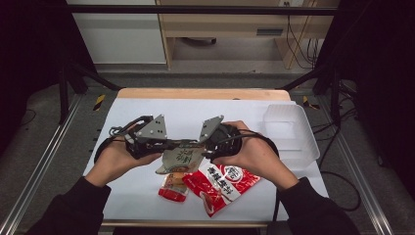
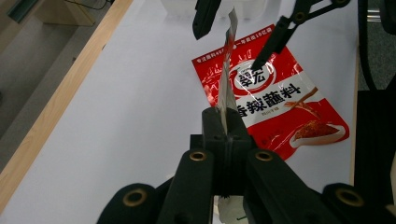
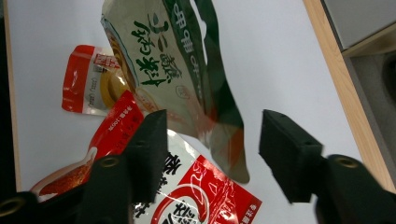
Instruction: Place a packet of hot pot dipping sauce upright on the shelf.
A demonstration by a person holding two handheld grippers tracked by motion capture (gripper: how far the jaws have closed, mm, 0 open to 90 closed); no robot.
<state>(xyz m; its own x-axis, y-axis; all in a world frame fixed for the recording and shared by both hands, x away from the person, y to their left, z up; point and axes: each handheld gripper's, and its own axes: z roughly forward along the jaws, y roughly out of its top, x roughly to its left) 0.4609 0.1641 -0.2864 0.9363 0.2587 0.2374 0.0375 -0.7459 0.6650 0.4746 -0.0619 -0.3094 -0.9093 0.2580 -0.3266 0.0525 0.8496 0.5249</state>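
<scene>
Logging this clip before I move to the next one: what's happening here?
A person works at a white table with tongs in each hand. The left tongs are shut on the edge of a green-and-beige packet, holding it up off the table. The right tongs stand open around its other end, not pressing yet. Two red packets lie underneath; a clear tub sits alongside.

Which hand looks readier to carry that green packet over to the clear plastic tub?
Probably the left: its claw is already shut on the green packet, holding it off the table. The right claw stands open around the packet's corner, though nearer the tub.
</scene>
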